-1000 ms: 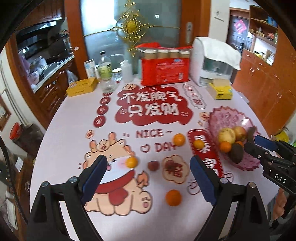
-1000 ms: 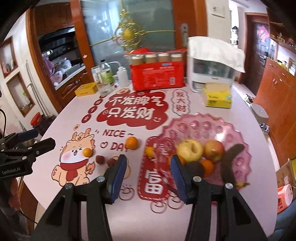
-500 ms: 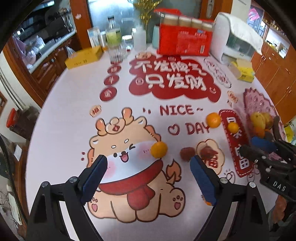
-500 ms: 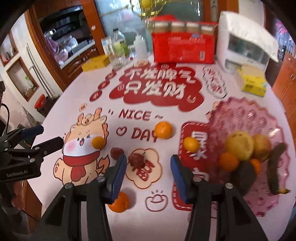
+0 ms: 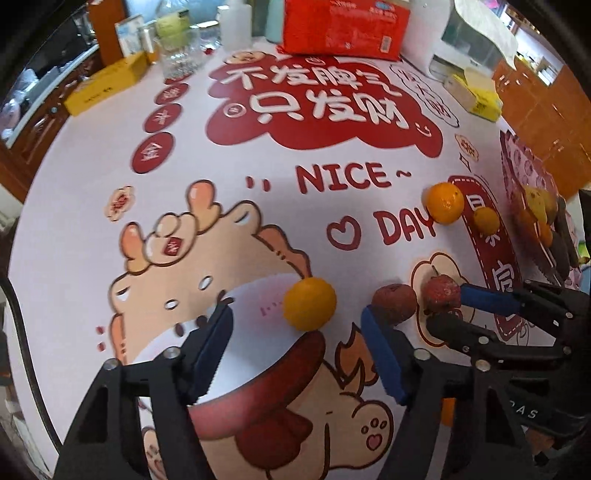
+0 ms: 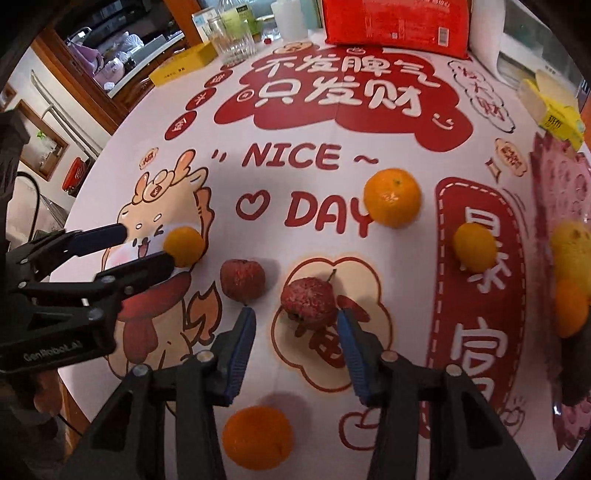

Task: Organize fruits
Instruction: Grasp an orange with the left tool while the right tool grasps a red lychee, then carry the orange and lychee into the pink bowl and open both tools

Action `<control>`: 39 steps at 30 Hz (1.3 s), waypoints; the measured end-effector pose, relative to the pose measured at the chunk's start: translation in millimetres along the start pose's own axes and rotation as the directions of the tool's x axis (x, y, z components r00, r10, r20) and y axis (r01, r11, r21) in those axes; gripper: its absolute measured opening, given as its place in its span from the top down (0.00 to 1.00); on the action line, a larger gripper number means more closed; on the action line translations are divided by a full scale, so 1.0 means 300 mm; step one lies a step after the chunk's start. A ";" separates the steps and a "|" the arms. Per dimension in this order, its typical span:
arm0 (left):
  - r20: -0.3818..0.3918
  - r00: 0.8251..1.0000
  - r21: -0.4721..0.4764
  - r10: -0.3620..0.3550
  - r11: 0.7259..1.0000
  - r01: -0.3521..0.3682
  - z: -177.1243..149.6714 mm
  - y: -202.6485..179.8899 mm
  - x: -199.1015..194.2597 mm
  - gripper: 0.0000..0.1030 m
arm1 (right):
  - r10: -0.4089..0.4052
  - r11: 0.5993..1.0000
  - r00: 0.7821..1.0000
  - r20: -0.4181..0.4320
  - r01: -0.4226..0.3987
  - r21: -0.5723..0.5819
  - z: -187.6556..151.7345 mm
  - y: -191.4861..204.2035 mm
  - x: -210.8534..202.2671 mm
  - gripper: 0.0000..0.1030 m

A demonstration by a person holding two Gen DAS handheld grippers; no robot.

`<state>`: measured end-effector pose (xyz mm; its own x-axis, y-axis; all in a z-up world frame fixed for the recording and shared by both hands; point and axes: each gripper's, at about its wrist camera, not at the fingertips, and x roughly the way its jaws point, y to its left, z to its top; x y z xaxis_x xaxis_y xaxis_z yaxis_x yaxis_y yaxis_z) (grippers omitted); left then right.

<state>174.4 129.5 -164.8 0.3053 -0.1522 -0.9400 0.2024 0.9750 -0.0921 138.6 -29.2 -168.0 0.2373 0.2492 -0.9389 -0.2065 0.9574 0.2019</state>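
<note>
My left gripper (image 5: pixel 295 354) is open, low over the tablecloth, with a small yellow-orange fruit (image 5: pixel 309 303) just beyond its fingertips; it also shows in the right wrist view (image 6: pixel 183 246). My right gripper (image 6: pixel 295 339) is open, its tips either side of a dark red rough fruit (image 6: pixel 309 302), seen from the left wrist too (image 5: pixel 441 290). A second dark red fruit (image 6: pixel 242 278) lies to its left. A large orange (image 6: pixel 392 197), a small orange (image 6: pixel 474 246) and a near orange (image 6: pixel 257 437) lie loose. The pink fruit plate (image 6: pixel 565 173) holds several fruits at right.
A red box (image 5: pixel 343 26), a glass and bottles (image 5: pixel 177 55), a yellow box (image 5: pixel 107 83), a yellow tissue pack (image 6: pixel 554 107) and a white appliance (image 5: pixel 476 37) stand along the far side of the table. Wooden cabinets surround it.
Both grippers have moved forward and down toward the table. The left now closes in on the small yellow-orange fruit, the right on the dark red fruit. Both stay open.
</note>
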 end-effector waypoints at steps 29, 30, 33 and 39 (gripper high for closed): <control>0.040 0.999 -0.021 -0.010 1.000 0.011 -0.009 -0.052 -0.091 0.71 | 0.029 1.000 0.997 0.076 -0.028 -0.008 -0.017 -0.001 -0.074 0.70; 0.048 0.999 -0.018 -0.008 1.000 0.009 -0.014 -0.061 -0.108 0.71 | 0.033 0.999 0.996 0.086 -0.032 -0.015 -0.025 0.002 -0.092 0.70; 0.081 0.997 -0.004 0.001 1.000 -0.001 -0.036 -0.100 -0.171 0.71 | 0.038 0.999 0.993 0.111 -0.034 -0.033 -0.048 0.007 -0.143 0.70; 0.144 0.990 0.015 -0.003 1.000 0.000 -0.084 -0.200 -0.287 0.71 | 0.042 0.997 0.987 0.156 -0.032 -0.065 -0.119 -0.008 -0.259 0.70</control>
<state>112.5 88.1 -86.7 0.4358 -0.1765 -0.8826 0.2162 0.9724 -0.0877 86.7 -56.2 -105.4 0.3739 0.3088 -0.8745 -0.2755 0.9374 0.2131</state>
